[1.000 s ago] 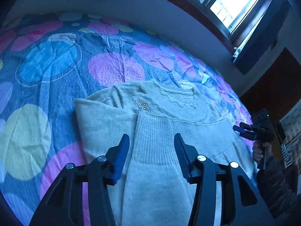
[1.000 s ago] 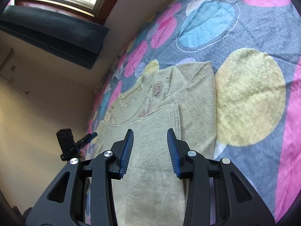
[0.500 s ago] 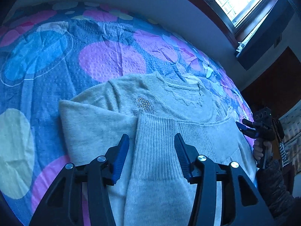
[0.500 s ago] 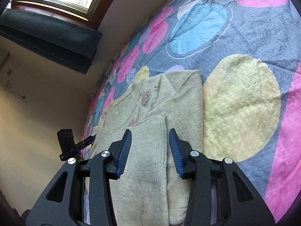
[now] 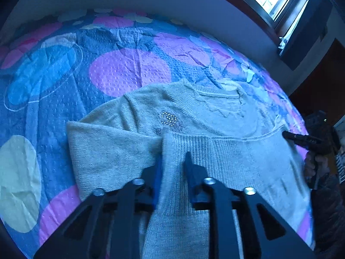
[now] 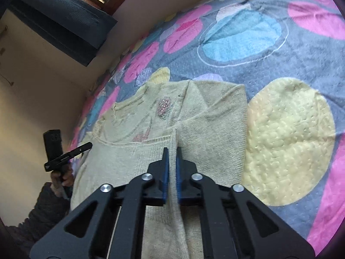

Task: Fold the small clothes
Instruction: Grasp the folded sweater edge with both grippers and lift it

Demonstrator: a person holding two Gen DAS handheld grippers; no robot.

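A pale knit sweater (image 5: pixel 215 116) lies flat on the bed, neck away from me, a bead patch on its chest. One sleeve (image 5: pixel 185 146) is folded across the body, its ribbed cuff near the bead patch. My left gripper (image 5: pixel 172 161) is shut on this sleeve near the cuff. In the right wrist view the same sweater (image 6: pixel 204 116) looks yellowish, and my right gripper (image 6: pixel 171 153) is shut on the sleeve's edge (image 6: pixel 174 138). Each gripper appears at the edge of the other's view.
The bed is covered with a quilted spread of large coloured circles (image 6: pixel 289 138). A wall and a window with a dark blind (image 5: pixel 301 28) stand behind the bed. A wall runs along the left side (image 6: pixel 43 90).
Both grippers have moved down and forward onto the folded sleeve and closed on it; they were open half a second ago.
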